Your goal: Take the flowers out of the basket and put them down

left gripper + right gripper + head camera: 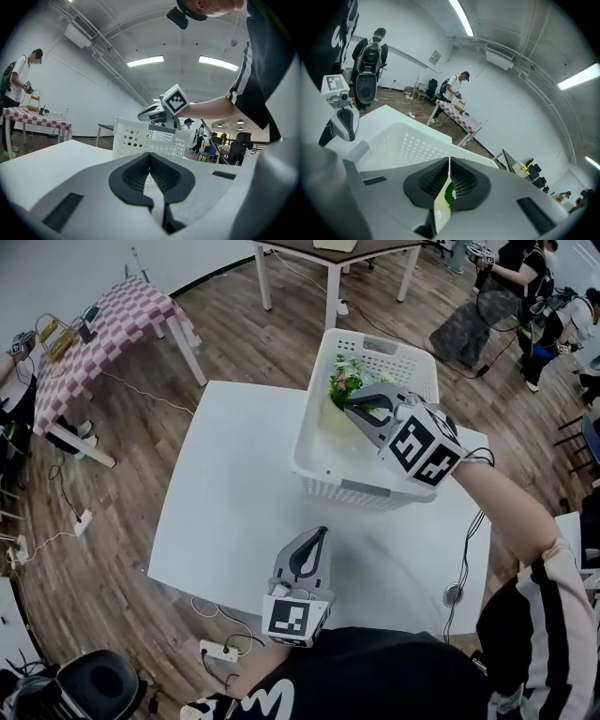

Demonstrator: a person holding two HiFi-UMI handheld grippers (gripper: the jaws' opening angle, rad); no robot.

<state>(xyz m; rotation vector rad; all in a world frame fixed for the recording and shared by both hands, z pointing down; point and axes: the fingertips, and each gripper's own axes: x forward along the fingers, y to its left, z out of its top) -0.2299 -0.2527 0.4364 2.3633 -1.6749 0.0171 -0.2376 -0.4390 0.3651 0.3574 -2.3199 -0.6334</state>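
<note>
Flowers [345, 381] (green above cream) pinched by right tongs [351, 408]; left tongs [322, 532] closed, empty.

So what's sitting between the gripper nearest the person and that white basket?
Nothing. In the head view, only bare white table lies between the left gripper and the basket.

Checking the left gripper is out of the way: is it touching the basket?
Apart. The head view shows bare table between the left gripper and the basket. The left gripper view shows the same gap ahead of its jaws.
</note>
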